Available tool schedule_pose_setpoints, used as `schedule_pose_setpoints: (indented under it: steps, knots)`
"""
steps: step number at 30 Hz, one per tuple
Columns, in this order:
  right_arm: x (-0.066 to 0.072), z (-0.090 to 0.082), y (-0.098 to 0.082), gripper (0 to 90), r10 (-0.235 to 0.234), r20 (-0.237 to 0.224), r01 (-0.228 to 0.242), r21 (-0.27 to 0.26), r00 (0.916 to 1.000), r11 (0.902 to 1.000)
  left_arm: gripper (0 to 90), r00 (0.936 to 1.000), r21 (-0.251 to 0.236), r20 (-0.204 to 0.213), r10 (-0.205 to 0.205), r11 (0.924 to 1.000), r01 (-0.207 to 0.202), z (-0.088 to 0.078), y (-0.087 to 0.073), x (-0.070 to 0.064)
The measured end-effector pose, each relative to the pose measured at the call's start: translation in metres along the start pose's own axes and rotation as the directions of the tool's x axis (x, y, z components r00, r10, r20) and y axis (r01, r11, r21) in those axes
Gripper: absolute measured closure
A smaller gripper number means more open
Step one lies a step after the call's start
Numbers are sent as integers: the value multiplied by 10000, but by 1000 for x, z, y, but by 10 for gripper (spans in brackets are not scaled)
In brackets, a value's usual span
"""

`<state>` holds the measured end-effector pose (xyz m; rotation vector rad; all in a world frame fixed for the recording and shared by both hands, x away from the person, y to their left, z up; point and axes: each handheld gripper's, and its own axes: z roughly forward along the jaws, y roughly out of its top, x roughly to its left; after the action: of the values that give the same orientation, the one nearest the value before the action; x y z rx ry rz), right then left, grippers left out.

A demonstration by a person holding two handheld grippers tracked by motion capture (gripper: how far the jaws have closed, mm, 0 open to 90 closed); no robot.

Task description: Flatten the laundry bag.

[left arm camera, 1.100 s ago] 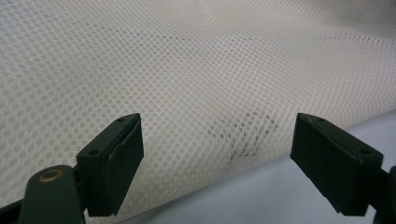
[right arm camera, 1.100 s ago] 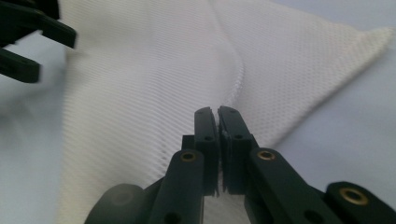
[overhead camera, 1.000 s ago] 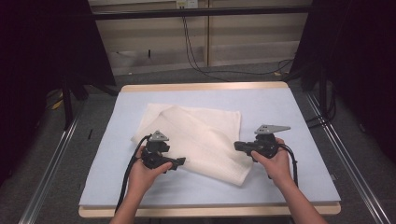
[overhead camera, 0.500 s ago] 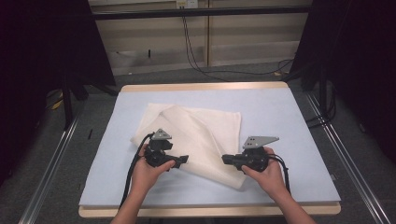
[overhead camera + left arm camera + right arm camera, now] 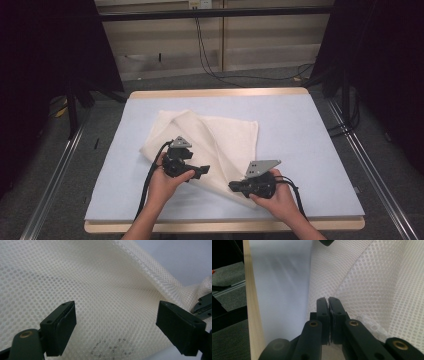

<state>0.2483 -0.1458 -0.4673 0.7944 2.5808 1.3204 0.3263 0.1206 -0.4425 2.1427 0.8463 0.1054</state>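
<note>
A cream mesh cloth (image 5: 220, 135) lies loosely folded on the pale blue table top (image 5: 300, 130). My left gripper (image 5: 204, 170) hovers over the cloth's near left part, its jaws wide open. In the left gripper view the left gripper (image 5: 116, 315) has only mesh cloth (image 5: 100, 277) below the gap. My right gripper (image 5: 232, 186) points left at the cloth's near right edge. In the right gripper view the right gripper (image 5: 328, 300) has its jaws pressed together with a thin bit of cloth (image 5: 374, 277) edge pinched between them.
The table's wooden near edge (image 5: 225, 226) runs just below both hands. Bare blue surface (image 5: 282, 277) lies left of the cloth in the right gripper view. Metal rails (image 5: 50, 185) flank the table, and cables (image 5: 210, 55) hang at the back.
My right gripper has moved left and toward the near edge, drawing the cloth's near right edge with it. The left gripper has stayed in place, still open.
</note>
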Motion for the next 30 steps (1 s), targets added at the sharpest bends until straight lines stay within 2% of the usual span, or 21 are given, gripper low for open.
schedule_pose_setpoints:
  steps: [5,6,9,10,12,13,14,16,19,20,21,22,23,24,25,26,27,30]
  knots:
    - [2,4,-4,878,-35,-116,36,108,9999,9999,189,9995,24,199,258,9997,-258,6,5,-9]
    - [2,4,-4,878,-132,-105,134,174,9999,9998,193,9993,-108,250,271,9996,-269,8,5,-11]
    - [4,6,-4,878,-223,-102,226,285,9997,9993,212,9990,17,151,411,9992,-411,12,6,-14]
    - [4,7,-4,878,-230,-88,232,260,9997,9994,226,9980,247,212,603,9978,-609,13,7,-14]
    - [5,7,-5,878,-199,-119,202,287,9997,9994,267,9972,94,142,733,9973,-734,16,7,-16]
    - [5,7,-5,878,-202,-107,205,313,9997,9993,303,9958,32,255,874,9962,-876,17,7,-16]
    - [4,8,-5,878,-266,-108,269,326,9996,9991,343,9956,-156,515,786,9968,-779,19,6,-18]
    - [4,8,-5,878,-281,-94,284,355,9996,9990,358,9925,-224,924,796,9967,-779,22,7,-21]
    - [6,9,-5,877,-272,-29,273,367,9996,9990,374,9945,-92,788,694,9976,-689,27,7,-24]
    - [6,9,-5,878,-319,-55,320,393,9995,9987,391,9953,-74,574,777,9970,-774,28,7,-24]
    - [6,9,-4,877,-315,-90,318,385,9995,9988,419,9962,-291,500,718,9971,-704,29,6,-24]
    - [6,9,-4,877,-279,-75,281,358,9996,9990,448,9964,-422,698,490,9980,-461,30,6,-23]
    - [6,9,-4,877,-281,-97,285,356,9996,9990,491,9971,-583,726,234,9981,-191,30,5,-23]
    - [6,9,-4,877,-272,-83,275,344,9996,9990,520,9958,-1092,920,13,9940,88,31,3,-23]
    - [6,9,-4,877,-296,-81,298,361,9995,9989,577,9926,-1453,1212,-34,9892,211,32,3,-22]
    - [6,9,-4,877,-311,-75,314,367,9995,9988,640,9922,-1587,1225,-250,9863,444,33,3,-24]
    - [6,9,-4,877,-300,-78,303,376,9995,9988,698,9934,-1459,1150,-30,9891,199,33,3,-22]
    - [6,9,-4,871,-256,-69,258,375,9996,9990,831,9930,-1320,1181,-15,9911,172,34,1,-23]
